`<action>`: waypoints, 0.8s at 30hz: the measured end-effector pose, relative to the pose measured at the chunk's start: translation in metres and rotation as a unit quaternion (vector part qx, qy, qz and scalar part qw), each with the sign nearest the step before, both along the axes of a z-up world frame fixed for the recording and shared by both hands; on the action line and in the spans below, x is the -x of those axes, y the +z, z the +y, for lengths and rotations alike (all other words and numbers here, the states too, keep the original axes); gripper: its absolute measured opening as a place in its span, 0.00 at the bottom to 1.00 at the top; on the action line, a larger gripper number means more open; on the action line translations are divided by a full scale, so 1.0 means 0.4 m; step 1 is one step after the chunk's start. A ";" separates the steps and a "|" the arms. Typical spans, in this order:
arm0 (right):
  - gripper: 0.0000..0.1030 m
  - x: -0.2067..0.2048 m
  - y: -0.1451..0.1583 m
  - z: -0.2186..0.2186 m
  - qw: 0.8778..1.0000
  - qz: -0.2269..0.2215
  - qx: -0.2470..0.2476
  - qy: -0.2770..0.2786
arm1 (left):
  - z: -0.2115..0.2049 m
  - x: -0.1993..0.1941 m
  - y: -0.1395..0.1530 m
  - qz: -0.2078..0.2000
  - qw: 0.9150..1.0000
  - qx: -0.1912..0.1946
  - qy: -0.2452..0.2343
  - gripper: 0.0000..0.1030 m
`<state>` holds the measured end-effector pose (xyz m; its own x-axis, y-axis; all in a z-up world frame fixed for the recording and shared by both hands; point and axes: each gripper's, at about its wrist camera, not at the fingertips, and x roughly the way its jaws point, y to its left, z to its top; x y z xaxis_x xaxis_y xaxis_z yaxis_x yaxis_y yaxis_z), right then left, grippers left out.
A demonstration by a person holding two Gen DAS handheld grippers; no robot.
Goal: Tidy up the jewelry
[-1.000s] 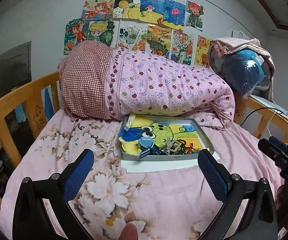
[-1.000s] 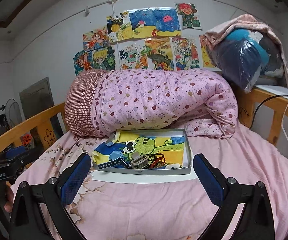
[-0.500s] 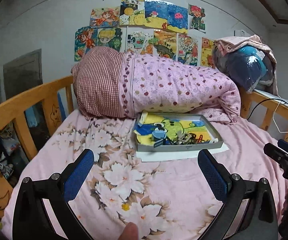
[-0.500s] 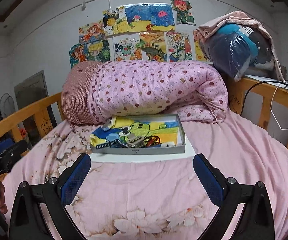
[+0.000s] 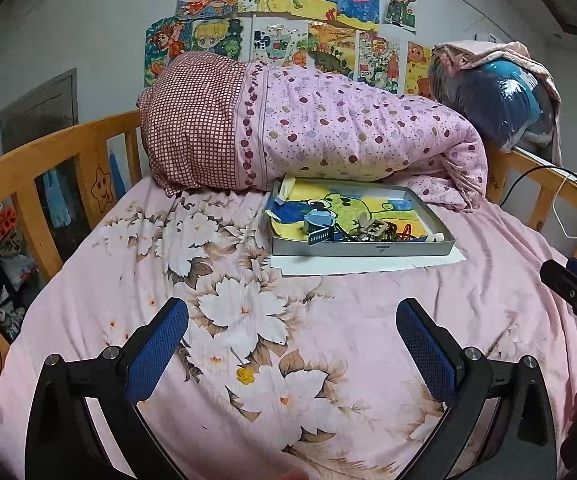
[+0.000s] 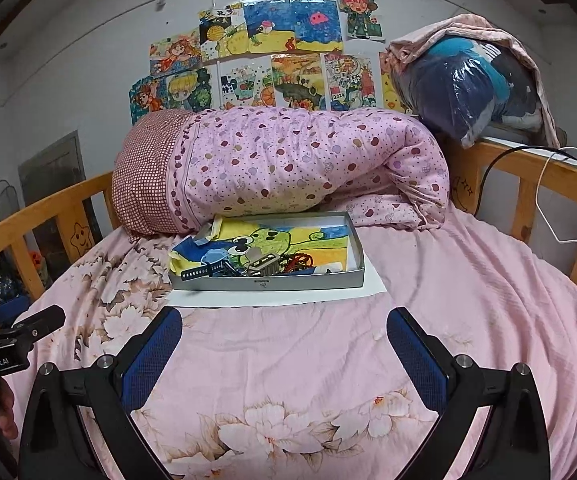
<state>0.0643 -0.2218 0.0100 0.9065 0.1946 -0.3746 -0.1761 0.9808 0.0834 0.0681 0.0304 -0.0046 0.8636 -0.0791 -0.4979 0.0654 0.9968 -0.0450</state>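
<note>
Both the left tool (image 5: 292, 344) and right tool (image 6: 284, 340) hang wide open and empty, well short of the grey tray (image 6: 266, 282) on the bed, whose tangled jewelry (image 6: 288, 264) may, I judge, snag and lift out together.

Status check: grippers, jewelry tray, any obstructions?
Left gripper, right gripper open, empty, short of tray. Jewelry pile tangled in grey tray against rolled quilt. Nothing blocking.
</note>
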 end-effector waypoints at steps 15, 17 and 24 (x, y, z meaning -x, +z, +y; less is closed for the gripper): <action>1.00 0.001 0.000 -0.001 1.000 0.000 -0.002 0.000 | 0.011 0.004 0.013 -0.009 1.000 0.004 0.002 0.99; 1.00 0.001 0.000 -0.001 1.000 0.001 -0.003 0.001 | 0.011 0.005 0.013 -0.010 1.000 0.005 0.001 0.99; 1.00 0.001 0.000 0.000 1.000 0.000 -0.002 0.000 | 0.008 0.004 0.012 -0.009 1.000 0.004 -0.006 0.99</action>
<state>0.0637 -0.2219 0.0102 0.9063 0.1963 -0.3742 -0.1760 0.9804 0.0880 0.0665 0.0336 0.0002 0.8709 -0.0944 -0.4822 0.0787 0.9955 -0.0527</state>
